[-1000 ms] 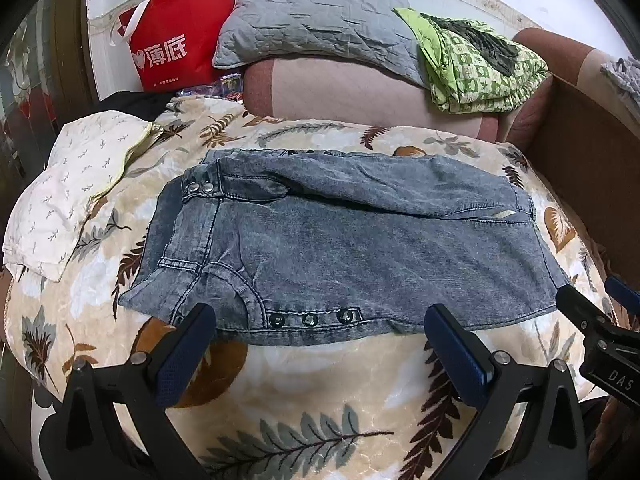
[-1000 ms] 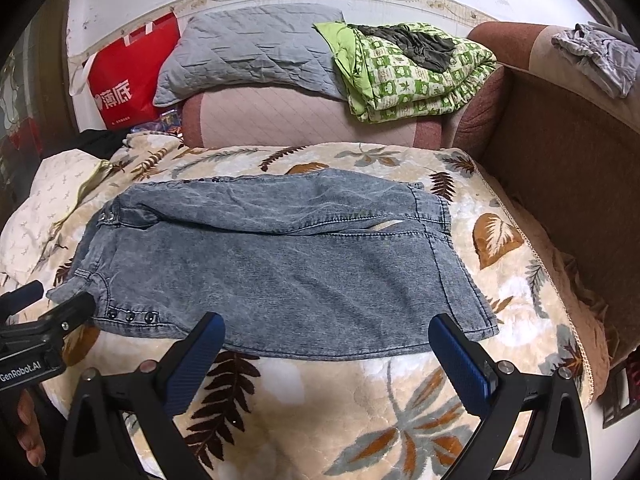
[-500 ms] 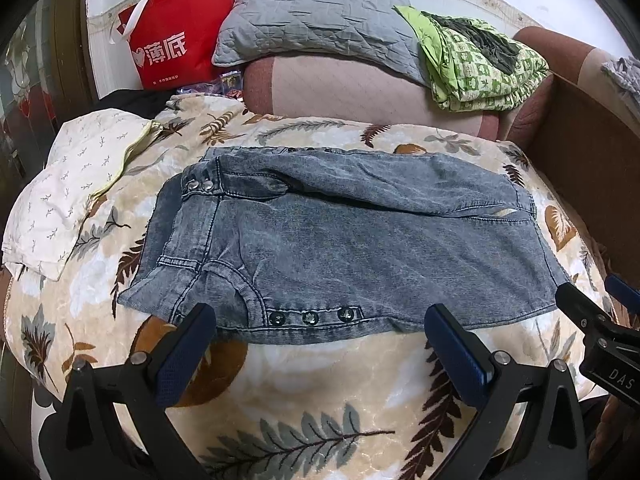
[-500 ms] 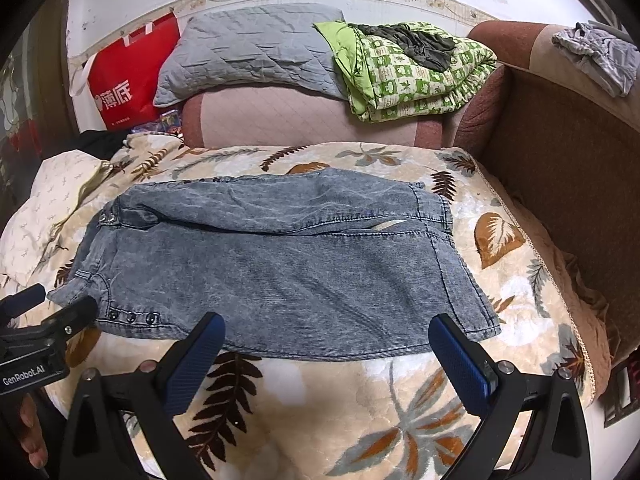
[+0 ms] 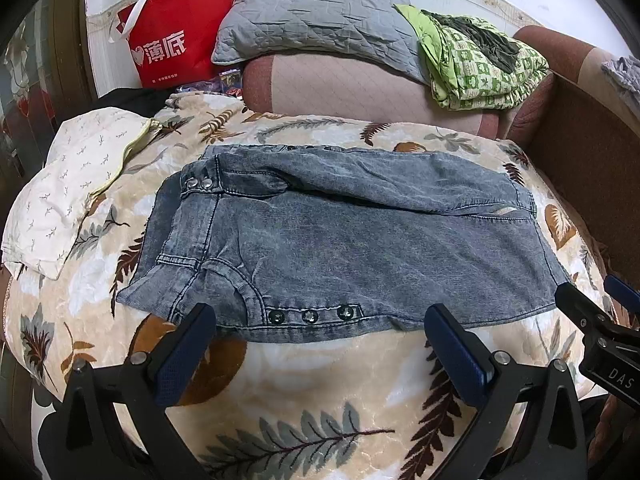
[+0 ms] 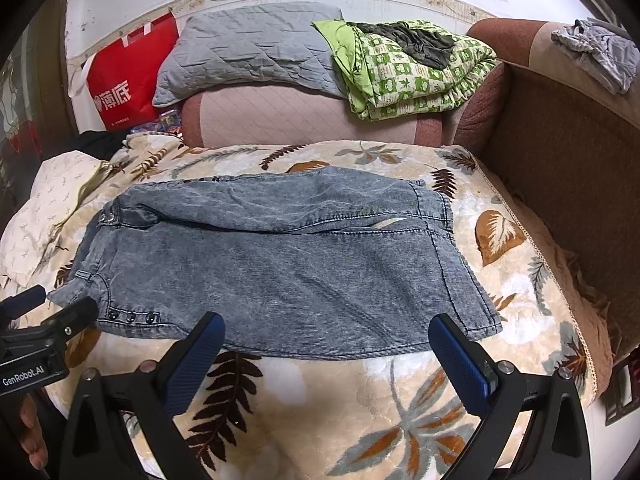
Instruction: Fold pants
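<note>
Grey-blue denim pants (image 5: 344, 244) lie folded flat on a leaf-patterned blanket (image 5: 304, 384), waistband to the left, hems to the right; they also show in the right wrist view (image 6: 280, 268). My left gripper (image 5: 320, 344) is open and empty, just in front of the near edge by the three snap buttons (image 5: 309, 315). My right gripper (image 6: 326, 354) is open and empty, in front of the near edge toward the hem end. Each gripper shows at the edge of the other's view.
A white patterned pillow (image 5: 68, 184) lies left of the pants. Behind are a pink bolster (image 5: 352, 88), a grey pillow (image 5: 320, 16), a green checked quilt (image 5: 480, 64) and a red bag (image 5: 176, 40). A brown sofa arm (image 6: 568, 152) walls the right side.
Both views have shifted very slightly; the pants lie as before and both grippers stay open.
</note>
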### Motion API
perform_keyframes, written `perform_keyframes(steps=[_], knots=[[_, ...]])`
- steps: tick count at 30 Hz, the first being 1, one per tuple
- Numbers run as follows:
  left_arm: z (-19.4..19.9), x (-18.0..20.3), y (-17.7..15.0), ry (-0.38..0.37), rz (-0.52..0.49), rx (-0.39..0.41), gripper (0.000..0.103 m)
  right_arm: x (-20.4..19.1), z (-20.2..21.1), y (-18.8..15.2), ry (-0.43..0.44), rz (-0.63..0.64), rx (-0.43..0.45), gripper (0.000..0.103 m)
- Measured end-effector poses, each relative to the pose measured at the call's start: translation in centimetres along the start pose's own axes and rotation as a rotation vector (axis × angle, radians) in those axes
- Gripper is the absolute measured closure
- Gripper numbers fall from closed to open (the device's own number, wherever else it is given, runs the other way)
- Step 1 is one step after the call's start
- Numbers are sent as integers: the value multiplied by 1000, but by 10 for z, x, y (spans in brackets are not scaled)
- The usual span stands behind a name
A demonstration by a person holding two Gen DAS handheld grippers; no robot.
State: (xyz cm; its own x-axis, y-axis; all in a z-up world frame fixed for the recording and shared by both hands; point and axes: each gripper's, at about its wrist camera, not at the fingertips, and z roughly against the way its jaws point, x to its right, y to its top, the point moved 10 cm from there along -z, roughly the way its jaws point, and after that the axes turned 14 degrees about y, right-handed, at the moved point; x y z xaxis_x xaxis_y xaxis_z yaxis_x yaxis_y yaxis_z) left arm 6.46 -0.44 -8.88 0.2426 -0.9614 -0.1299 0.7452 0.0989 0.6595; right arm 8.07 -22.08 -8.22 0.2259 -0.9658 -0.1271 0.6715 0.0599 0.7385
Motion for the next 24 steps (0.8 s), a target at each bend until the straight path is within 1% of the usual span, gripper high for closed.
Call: perform_keyframes(steps=[7, 12, 16, 22, 24], knots=[[-1, -2, -1, -1, 6, -2, 0, 0, -1, -1, -2, -2, -7, 0], [-10, -10, -3, 0, 28, -26, 0, 2, -1, -2, -3, -10, -10, 0], [-20, -21, -5, -1, 68, -62, 0, 11, -6, -5, 11, -47, -19, 0], [-36, -44, -7, 34, 108, -91, 0, 33, -12, -12, 9, -112, -34, 0], [-46, -56, -10, 41, 135, -115, 0, 40, -15, -15, 13, -130, -43, 0]])
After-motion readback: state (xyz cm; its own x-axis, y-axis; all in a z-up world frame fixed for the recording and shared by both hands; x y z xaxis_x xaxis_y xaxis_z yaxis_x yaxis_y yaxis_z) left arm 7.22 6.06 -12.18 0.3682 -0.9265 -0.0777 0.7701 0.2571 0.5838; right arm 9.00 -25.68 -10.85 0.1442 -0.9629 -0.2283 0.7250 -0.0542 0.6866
